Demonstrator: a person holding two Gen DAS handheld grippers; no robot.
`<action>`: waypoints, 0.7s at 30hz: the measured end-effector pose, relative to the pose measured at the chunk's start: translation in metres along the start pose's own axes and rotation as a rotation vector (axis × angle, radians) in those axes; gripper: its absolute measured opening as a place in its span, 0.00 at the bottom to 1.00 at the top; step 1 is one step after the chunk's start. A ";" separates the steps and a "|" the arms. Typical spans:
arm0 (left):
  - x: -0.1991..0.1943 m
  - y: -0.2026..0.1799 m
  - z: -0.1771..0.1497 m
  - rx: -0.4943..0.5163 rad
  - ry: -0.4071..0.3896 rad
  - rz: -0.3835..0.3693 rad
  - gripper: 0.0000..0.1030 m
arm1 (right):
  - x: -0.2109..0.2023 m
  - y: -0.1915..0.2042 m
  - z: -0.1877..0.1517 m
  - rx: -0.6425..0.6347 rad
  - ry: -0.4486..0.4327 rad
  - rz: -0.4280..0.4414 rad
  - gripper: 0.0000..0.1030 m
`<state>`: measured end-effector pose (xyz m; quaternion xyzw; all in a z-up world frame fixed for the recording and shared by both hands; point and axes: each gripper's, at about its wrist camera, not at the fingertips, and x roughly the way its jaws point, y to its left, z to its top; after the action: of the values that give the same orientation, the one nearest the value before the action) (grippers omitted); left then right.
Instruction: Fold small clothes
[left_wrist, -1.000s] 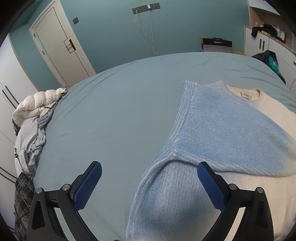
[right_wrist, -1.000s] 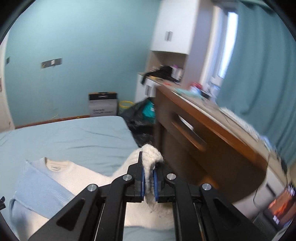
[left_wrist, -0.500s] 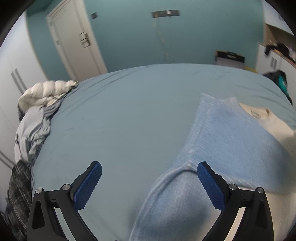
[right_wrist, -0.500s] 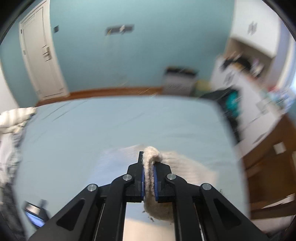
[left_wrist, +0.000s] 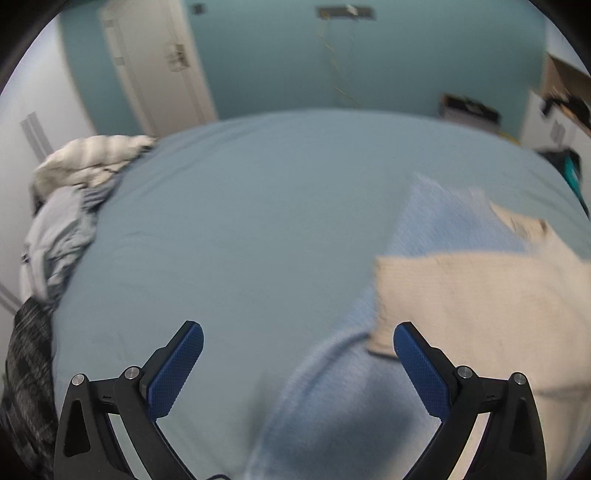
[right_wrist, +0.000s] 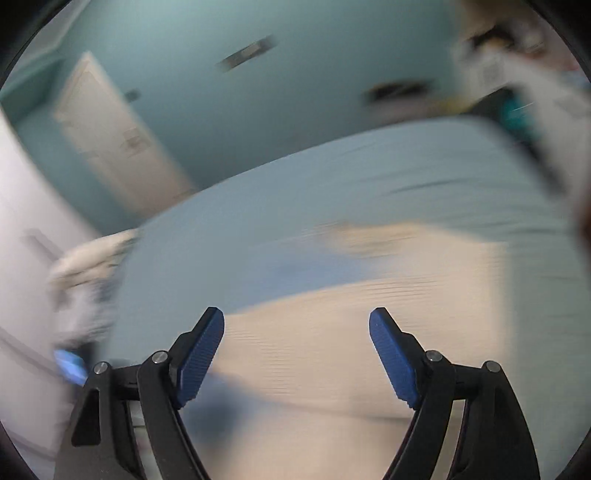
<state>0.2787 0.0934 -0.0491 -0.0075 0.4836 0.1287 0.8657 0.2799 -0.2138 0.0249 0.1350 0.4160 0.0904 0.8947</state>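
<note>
A knit sweater, light blue on one side and cream on the other, lies on the blue bedsheet. A cream sleeve now lies folded across the blue part. My left gripper hovers open above the sweater's lower blue part, nothing between its pads. In the blurred right wrist view my right gripper has its jaws opening wide above the cream fabric, which lies below them with no pad pressing on it.
A heap of white and grey clothes sits at the bed's left edge. A white door stands in the teal wall beyond. A box and cupboards are at the far right.
The right gripper swung the cream sleeve leftward over the sweater, then let it go and opened. The sleeve now lies across the blue part. The left gripper shifted slightly and stayed open.
</note>
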 end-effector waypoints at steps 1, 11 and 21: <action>0.005 -0.004 -0.002 0.011 0.023 -0.019 1.00 | -0.017 -0.040 -0.017 0.024 -0.052 -0.136 0.77; 0.063 -0.049 -0.009 0.173 0.202 -0.131 1.00 | -0.012 -0.262 -0.140 0.444 0.149 -0.334 0.76; 0.111 -0.056 0.004 0.132 0.217 -0.242 0.83 | 0.015 -0.204 -0.148 0.140 0.274 -0.358 0.76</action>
<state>0.3502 0.0636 -0.1465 -0.0229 0.5771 -0.0101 0.8163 0.1861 -0.3785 -0.1420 0.1071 0.5561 -0.0810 0.8202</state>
